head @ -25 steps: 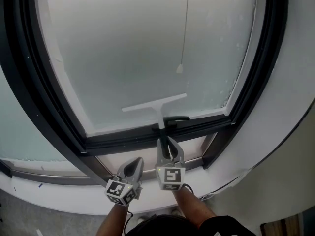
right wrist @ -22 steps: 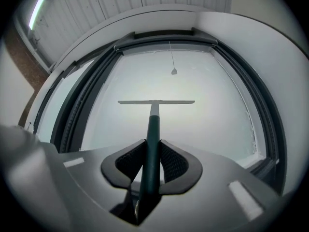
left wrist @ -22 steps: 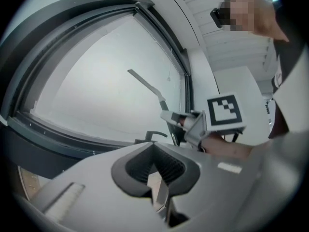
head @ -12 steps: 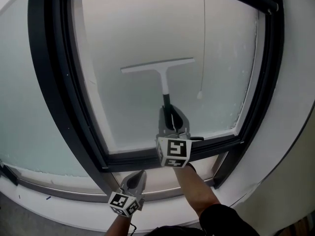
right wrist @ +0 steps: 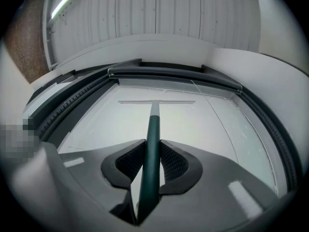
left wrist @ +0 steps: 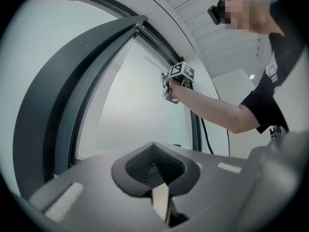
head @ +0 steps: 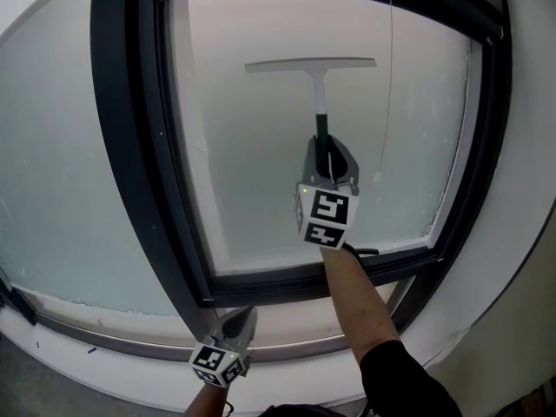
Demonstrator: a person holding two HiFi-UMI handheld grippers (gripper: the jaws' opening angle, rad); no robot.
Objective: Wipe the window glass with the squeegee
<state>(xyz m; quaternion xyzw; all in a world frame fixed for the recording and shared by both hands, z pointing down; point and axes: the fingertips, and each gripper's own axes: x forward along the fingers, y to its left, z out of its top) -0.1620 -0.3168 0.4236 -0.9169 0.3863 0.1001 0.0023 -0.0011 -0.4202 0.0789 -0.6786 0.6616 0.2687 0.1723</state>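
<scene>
Squeegee (head: 314, 81) sits high on the glass (head: 252, 146), its blade level near the pane's 12 o'clock edge and its dark green handle running down toward 6 o'clock. Right gripper (head: 327, 146) is clenched on that handle; its own view shows the shaft (right wrist: 153, 124) pinched between the ribbed pads, blade square ahead. Left gripper (head: 241, 318) hangs low at 7 o'clock by the sill (head: 104, 341), jaws pressed together on nothing (left wrist: 155, 166), well apart from the work. Judgement: this is the top of a stroke, with most of the pane below the blade left to draw. Cannot tell for certain that the full rubber edge touches the glass. To do it well: press the blade flat so both ends bear evenly, hold it level, then pull straight toward 6 o'clock in one steady pass without lifting. Grip looks centred on the shaft, so a twist of the wrist would tip one end off the pane; watch for that. Blind cord (head: 388, 94) hangs at 3 o'clock, just beside the blade's end, likely to snag. Frame (head: 122, 146) at 9 o'clock leaves an unswept strip; a second, overlapping pass there seems needed.
</scene>
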